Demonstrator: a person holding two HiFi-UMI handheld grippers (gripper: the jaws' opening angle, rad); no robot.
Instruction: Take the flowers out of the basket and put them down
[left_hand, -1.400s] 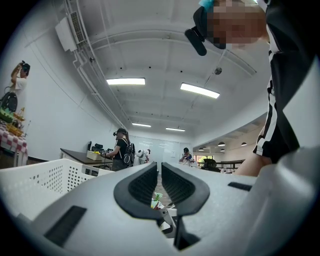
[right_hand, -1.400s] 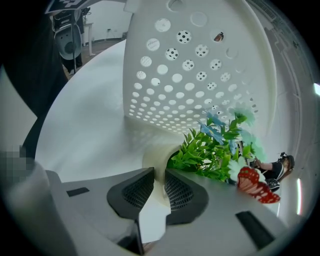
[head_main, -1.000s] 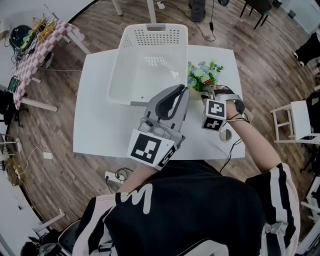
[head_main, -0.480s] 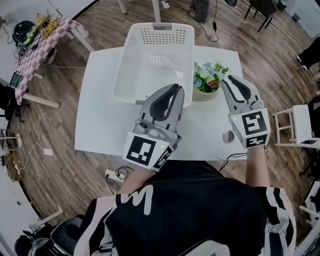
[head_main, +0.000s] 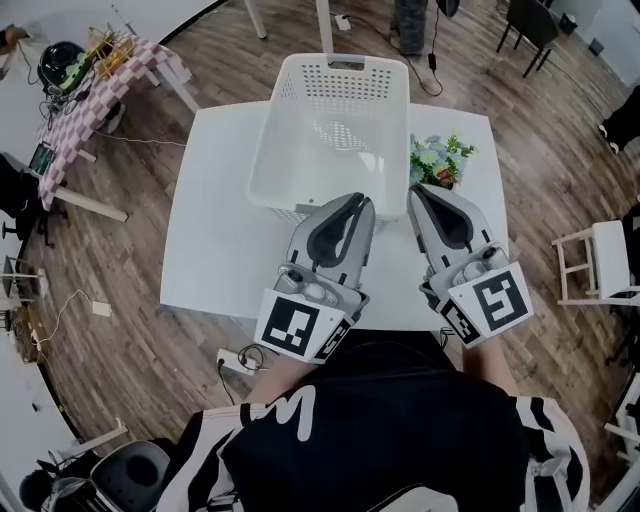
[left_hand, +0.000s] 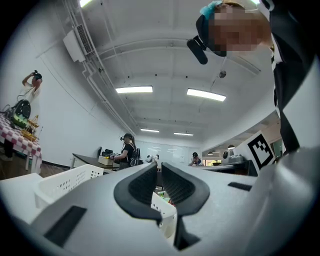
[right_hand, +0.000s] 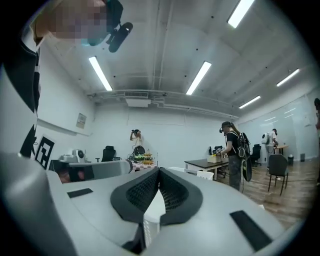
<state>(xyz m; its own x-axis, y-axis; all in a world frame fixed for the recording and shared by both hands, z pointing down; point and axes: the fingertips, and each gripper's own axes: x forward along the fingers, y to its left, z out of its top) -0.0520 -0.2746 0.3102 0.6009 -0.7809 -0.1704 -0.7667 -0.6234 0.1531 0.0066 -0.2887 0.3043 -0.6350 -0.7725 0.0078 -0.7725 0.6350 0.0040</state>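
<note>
Flowers (head_main: 437, 158): out of the basket, upright in a small pot on the white table (head_main: 215, 220), touching neither gripper.
Basket (head_main: 262, 170): white, perforated, empty, at 9 o'clock of the flowers, just beside them.
Right gripper (head_main: 417, 190): tips near the pot, flowers at 1 o'clock; pads pressed together, holding nothing.
Left gripper (head_main: 358, 200): tips over the basket's near rim; pads closed to a thin slit, nothing gripped.
Head view only: flowers, table layout, both marker cubes.
Left gripper view only: left gripper (left_hand: 156, 170) pads close up, basket (left_hand: 65, 182) wall at 9 o'clock, a standing person (left_hand: 127, 150) at a far desk.
Right gripper view only: right gripper (right_hand: 159, 172) pads meeting at the tip, a person with a backpack (right_hand: 235, 150) at 3 o'clock.
Around: checked-cloth table (head_main: 95, 85) at 10 o'clock, white chair (head_main: 595, 262) at 3 o'clock.
In the way: both gripper bodies covering the table's near edge.
</note>
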